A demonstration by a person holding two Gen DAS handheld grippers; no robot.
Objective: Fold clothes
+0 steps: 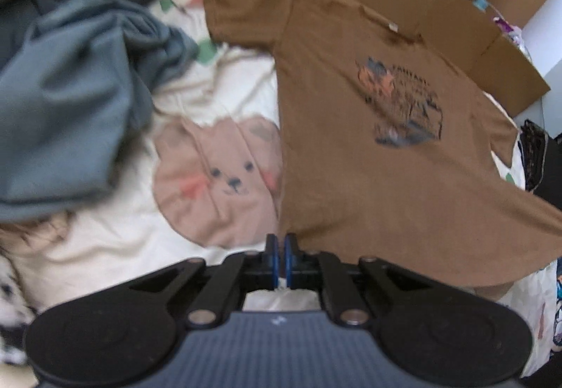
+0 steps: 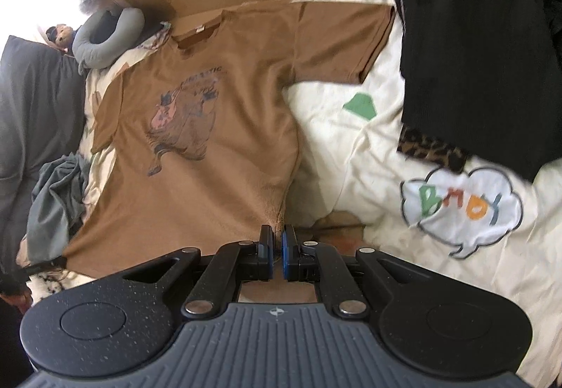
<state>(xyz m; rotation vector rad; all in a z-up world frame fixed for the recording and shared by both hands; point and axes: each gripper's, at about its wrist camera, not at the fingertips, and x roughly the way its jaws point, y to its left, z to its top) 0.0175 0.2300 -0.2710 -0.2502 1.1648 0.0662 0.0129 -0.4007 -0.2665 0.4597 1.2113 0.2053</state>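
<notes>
Pinching brown T-shirt point(image 1: 368, 177) hem (both grippers clamped).

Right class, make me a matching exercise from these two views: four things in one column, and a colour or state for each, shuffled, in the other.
Things:
1. T-shirt
2. Neck pillow
3. Knit top
4. Left gripper

Colour or state:
A. black
B. shut on the hem
C. brown, with a chest print
D. grey

Pairs: 1-C, 2-D, 3-A, 4-B
</notes>
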